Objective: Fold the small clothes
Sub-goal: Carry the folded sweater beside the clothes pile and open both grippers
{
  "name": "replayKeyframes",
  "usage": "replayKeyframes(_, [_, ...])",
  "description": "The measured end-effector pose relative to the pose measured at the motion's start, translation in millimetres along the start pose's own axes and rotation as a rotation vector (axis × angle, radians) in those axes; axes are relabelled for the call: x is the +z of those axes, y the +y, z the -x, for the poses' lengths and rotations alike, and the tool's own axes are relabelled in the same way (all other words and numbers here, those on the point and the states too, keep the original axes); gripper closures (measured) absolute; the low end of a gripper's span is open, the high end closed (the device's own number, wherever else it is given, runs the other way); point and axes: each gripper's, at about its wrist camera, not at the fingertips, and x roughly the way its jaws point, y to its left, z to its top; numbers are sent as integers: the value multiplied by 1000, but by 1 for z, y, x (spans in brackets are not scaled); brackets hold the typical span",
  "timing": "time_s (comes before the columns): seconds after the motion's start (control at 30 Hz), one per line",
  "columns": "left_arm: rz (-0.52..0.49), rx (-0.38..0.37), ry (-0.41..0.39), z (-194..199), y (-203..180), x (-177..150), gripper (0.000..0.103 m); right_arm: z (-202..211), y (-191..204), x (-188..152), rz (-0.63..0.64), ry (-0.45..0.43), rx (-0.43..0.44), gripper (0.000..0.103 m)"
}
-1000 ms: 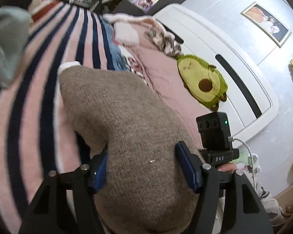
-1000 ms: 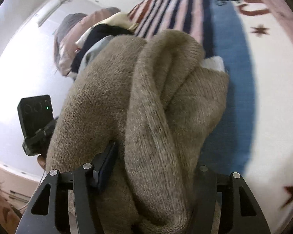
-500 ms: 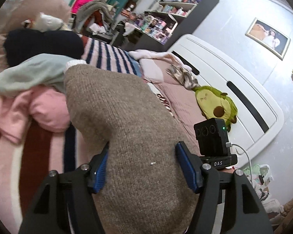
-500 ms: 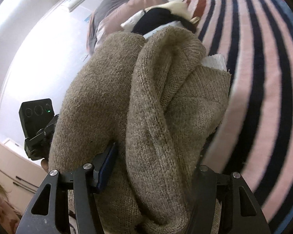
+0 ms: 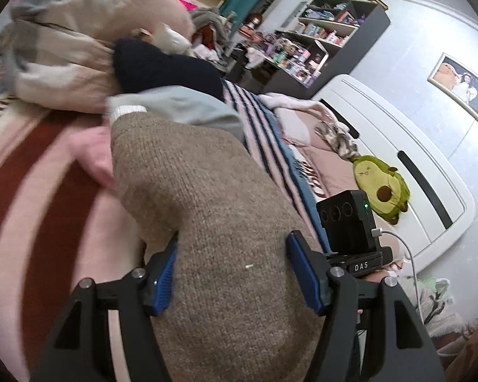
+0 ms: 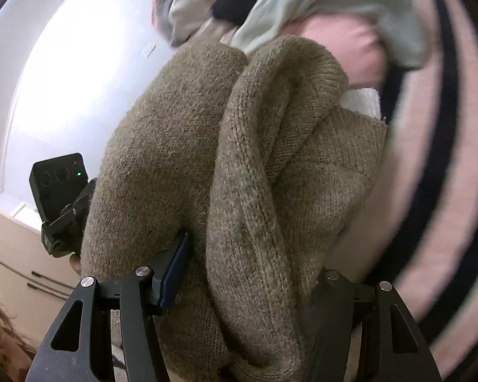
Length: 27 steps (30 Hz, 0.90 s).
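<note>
Both grippers were clamped on the same brown knitted sweater (image 5: 207,222), which filled the near part of each view. In the left wrist view the left gripper (image 5: 232,270) had its blue-padded fingers (image 5: 164,273) pressed against the two sides of a thick bundle of the knit, standing about half apart because of the bulk between them. A white ribbed cuff (image 5: 127,109) showed at the far tip of the sweater. In the right wrist view the right gripper (image 6: 248,270) gripped a rolled, folded part of the sweater (image 6: 255,175); one blue pad (image 6: 175,267) pushed into the wool on the left, and the other finger was hidden under the fabric on the right.

The sweater hung between the two grippers above a bed covered by a pink blanket with dark stripes (image 5: 264,140). Just beyond its far end lay a heap of other clothes: a pale grey-green garment (image 5: 188,105), a dark navy one (image 5: 162,67), a pink one (image 5: 95,156) and a large beige bundle (image 5: 79,47). Whether the sweater's tip touched the heap could not be told.

Farther off in the left wrist view an avocado plush toy (image 5: 379,184) rested against the white headboard (image 5: 414,159), a dark shelf unit (image 5: 328,38) stood behind, and a framed picture (image 5: 460,86) hung on the wall. The background was blurred.
</note>
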Motion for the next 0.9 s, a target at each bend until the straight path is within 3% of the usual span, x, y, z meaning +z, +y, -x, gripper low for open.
replayKeyframes(0.2, [9, 82, -23, 60, 60, -17, 42, -85, 35, 13, 34, 114, 29, 48])
replayKeyframes(0.43, [134, 129, -40, 83, 131, -45, 42, -143, 45, 23, 60, 175, 3, 48])
replayKeyframes(0.63, [202, 164, -110, 89, 147, -67, 40, -128, 44, 7, 116, 171, -68, 47])
replayKeyframes(0.7, [174, 235, -143, 96, 139, -70, 35, -126, 51, 7, 141, 155, -99, 45])
replayKeyframes(0.8, [125, 353, -180, 106, 120, -73, 30, -106, 55, -9, 153, 120, -123, 32])
replayKeyframes(0.9, [97, 410, -241, 117, 101, -76, 23, -83, 55, -27, 186, 81, -160, 29])
